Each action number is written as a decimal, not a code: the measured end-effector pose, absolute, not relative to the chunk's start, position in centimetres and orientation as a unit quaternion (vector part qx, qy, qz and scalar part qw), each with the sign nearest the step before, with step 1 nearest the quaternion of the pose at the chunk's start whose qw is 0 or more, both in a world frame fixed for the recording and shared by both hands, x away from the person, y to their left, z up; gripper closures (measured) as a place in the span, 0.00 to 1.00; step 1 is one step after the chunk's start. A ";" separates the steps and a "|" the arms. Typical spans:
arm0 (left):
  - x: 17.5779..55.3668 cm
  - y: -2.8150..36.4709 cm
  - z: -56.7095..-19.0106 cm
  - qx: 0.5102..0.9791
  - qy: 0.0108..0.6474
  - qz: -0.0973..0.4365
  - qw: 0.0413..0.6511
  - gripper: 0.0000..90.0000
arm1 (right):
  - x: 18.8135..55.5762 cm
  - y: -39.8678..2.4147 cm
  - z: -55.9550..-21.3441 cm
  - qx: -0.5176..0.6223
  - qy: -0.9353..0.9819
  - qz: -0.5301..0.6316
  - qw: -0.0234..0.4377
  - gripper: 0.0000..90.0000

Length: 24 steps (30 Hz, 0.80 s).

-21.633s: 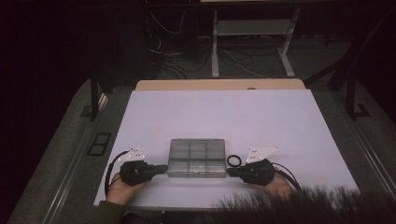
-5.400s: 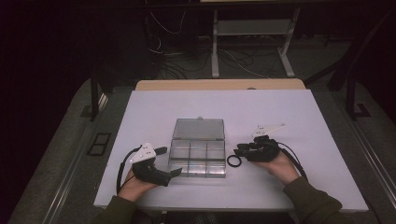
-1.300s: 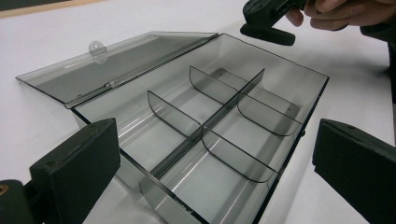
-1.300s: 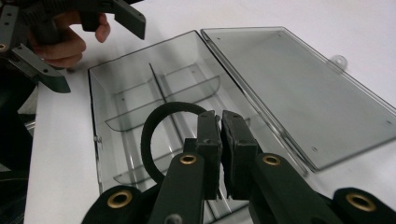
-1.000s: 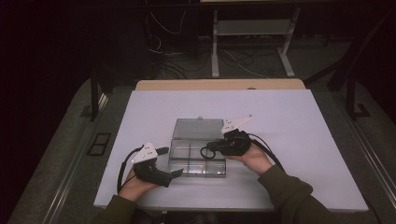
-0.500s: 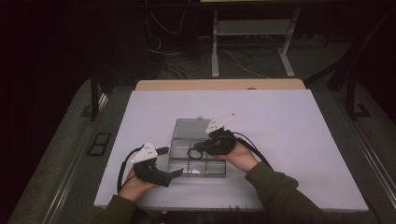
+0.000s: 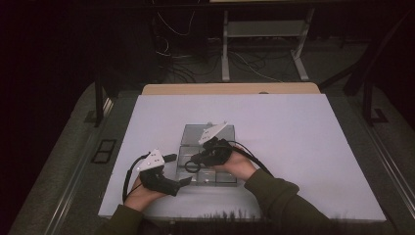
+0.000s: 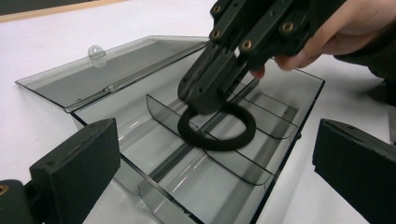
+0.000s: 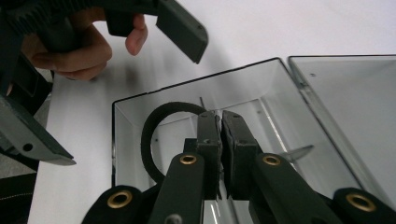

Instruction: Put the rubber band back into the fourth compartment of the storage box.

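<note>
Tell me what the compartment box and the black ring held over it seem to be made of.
Compartment box: apparently smoke-tinted clear plastic, glossy; the table shows through its walls and open lid.
Black ring: probably a fabric-covered elastic band, matte and without shine. The right gripper holds it pinched.

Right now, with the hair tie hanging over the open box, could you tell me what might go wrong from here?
1. The black hair tie, pinched in the right gripper, spans a divider; released here, it may straddle two compartments.
2. The clear box is not clamped: the left gripper stands open beside it, so a nudge might shift it.
3. The open lid lies flat behind and could be bumped.
</note>
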<state>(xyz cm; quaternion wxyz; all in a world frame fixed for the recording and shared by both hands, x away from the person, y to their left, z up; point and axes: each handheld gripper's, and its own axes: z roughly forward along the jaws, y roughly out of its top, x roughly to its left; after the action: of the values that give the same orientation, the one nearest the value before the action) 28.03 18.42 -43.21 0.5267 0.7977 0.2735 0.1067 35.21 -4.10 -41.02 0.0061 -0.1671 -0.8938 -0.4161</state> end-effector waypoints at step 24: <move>28.0 18.4 -43.2 0.798 0.274 0.107 0.526 0.00 | 34.9 -4.8 -40.7 -0.176 -0.883 -0.435 0.006 0.71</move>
<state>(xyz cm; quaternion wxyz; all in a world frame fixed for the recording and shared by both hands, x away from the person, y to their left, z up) 28.00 18.35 -43.16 0.5257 0.7982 0.2737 0.1072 34.88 -4.84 -40.69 0.0062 -0.1764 -0.8832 -0.4345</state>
